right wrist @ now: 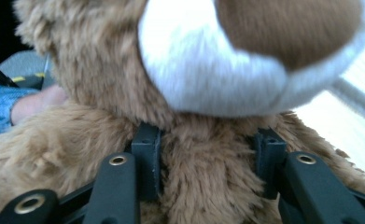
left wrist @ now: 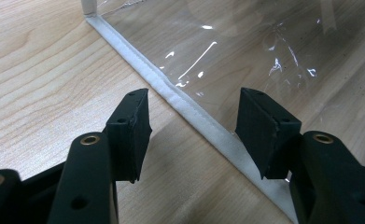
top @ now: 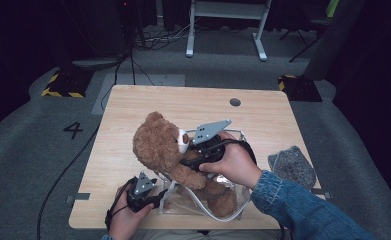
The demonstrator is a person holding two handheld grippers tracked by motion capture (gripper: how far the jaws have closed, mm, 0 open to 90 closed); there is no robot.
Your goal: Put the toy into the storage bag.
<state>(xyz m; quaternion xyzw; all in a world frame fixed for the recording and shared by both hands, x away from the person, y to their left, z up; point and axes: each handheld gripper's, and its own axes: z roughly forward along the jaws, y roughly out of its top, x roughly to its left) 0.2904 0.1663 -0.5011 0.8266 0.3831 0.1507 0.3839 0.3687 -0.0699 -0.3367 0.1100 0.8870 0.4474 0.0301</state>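
A brown teddy bear (top: 158, 145) with a white muzzle sits partly inside a clear plastic bag (top: 235, 202) with white edging at the table's near edge; its legs are in the bag, its head and chest stick out to the left. My right gripper (top: 187, 161) reaches in from the right under the muzzle. In the right gripper view its jaws (right wrist: 208, 163) are sunk into the fur of the bear (right wrist: 203, 196), one on each side of the neck. My left gripper (top: 162, 196) stands open at the bag's left corner, straddling the white seam (left wrist: 185, 100) without touching it (left wrist: 194, 135).
A grey knitted cloth (top: 293, 165) lies at the table's right edge. The wooden table (top: 133, 100) has a cable hole (top: 235, 102) near its far side. A black cable (top: 68, 165) runs over the floor to the left.
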